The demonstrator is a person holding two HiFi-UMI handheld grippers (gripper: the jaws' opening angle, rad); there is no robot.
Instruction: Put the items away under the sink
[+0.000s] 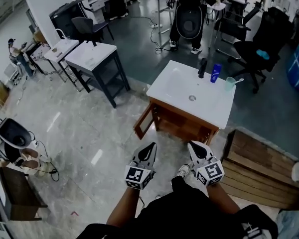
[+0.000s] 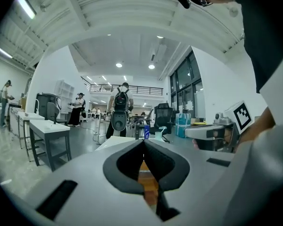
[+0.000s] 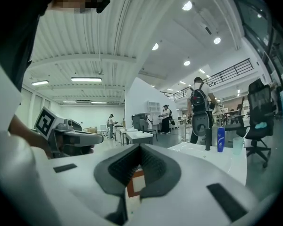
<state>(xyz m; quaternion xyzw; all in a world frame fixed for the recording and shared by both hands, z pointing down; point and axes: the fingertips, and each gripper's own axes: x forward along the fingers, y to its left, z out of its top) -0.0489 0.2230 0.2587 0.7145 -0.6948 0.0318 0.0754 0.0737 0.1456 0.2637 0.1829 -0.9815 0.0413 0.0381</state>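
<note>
A white sink vanity (image 1: 209, 111) on a wooden cabinet stands ahead of me, and its left cabinet door (image 1: 143, 121) hangs open. By the black faucet (image 1: 203, 67) on the countertop stand a blue bottle (image 1: 216, 73) and a pale green cup (image 1: 231, 83) with a toothbrush in it. Both grippers are held side by side in front of the cabinet, short of it. My left gripper (image 1: 151, 147) is shut and holds nothing, and so is my right gripper (image 1: 192, 146). The right gripper view shows the bottle (image 3: 220, 139) and the cup (image 3: 238, 145) beyond the closed jaws. The bottle (image 2: 146, 132) shows small and far in the left gripper view.
A white-topped dark table (image 1: 97, 59) stands to the left of the vanity. A wooden platform (image 1: 259, 168) lies to its right. Behind it are a person with a backpack (image 1: 189, 14) and office chairs (image 1: 259, 49). Equipment and cables (image 1: 15, 138) crowd the left floor.
</note>
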